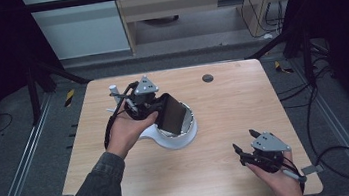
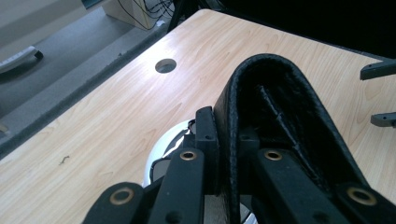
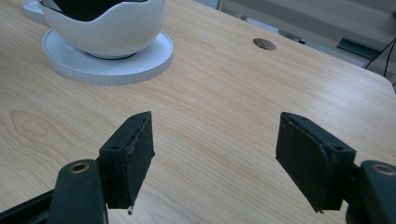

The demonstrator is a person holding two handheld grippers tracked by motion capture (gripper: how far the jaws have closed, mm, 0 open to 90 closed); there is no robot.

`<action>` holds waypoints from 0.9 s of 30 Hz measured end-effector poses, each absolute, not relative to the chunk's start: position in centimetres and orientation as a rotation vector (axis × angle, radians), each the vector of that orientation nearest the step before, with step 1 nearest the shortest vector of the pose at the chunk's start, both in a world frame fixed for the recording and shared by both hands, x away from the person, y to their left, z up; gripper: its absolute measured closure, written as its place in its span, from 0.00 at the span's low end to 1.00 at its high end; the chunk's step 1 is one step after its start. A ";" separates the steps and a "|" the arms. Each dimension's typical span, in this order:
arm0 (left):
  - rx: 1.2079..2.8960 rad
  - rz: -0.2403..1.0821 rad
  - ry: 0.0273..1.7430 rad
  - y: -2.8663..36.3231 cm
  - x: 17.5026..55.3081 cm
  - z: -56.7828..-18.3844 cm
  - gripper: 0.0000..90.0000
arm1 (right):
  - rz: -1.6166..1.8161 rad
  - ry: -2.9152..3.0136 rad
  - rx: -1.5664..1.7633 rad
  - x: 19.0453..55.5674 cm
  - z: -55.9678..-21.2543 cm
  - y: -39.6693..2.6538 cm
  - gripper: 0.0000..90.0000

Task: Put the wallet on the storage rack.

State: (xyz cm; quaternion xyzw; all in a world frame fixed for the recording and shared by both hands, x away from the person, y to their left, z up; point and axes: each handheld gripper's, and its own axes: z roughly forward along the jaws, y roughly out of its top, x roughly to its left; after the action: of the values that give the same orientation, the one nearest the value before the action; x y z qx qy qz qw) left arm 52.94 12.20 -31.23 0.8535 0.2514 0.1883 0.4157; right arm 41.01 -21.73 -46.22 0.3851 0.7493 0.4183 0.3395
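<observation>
A flat black soft case hangs tilted over a white bowl, its lower end inside the rim. My left gripper is shut on the case's upper left edge. In the left gripper view the jaws pinch the case's padded black rim, with the bowl underneath. My right gripper rests near the table's front right, open and empty. In the right gripper view its jaws stand wide apart over bare wood, and the bowl sits on a round white base farther off.
The wooden table has a round cable hole at the back centre. A small white cylinder stands at the back left behind the left hand. Black frame bars and cables surround the table.
</observation>
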 end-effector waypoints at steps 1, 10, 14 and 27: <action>2.143 0.474 0.636 12.2 53.0 -31.4 0.94 | 1.087 1.952 1.002 41.0 -46.2 -21.7 0.31; 2.160 0.474 0.662 11.3 53.6 -32.7 0.94 | 1.082 1.959 0.998 41.1 -46.3 -21.7 0.30; 2.163 0.464 0.675 10.9 54.0 -33.3 0.94 | 1.083 1.964 0.999 41.0 -46.3 -21.6 0.30; 2.125 0.446 0.738 10.9 55.3 -33.8 0.93 | 1.085 1.971 0.999 41.1 -46.4 -21.6 0.29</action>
State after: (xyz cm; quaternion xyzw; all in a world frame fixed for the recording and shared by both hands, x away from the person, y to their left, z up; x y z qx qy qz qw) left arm 55.26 10.94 -33.81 0.8445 0.2935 0.1771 0.4114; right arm 41.07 -21.57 -46.42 0.3828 0.7548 0.4154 0.3334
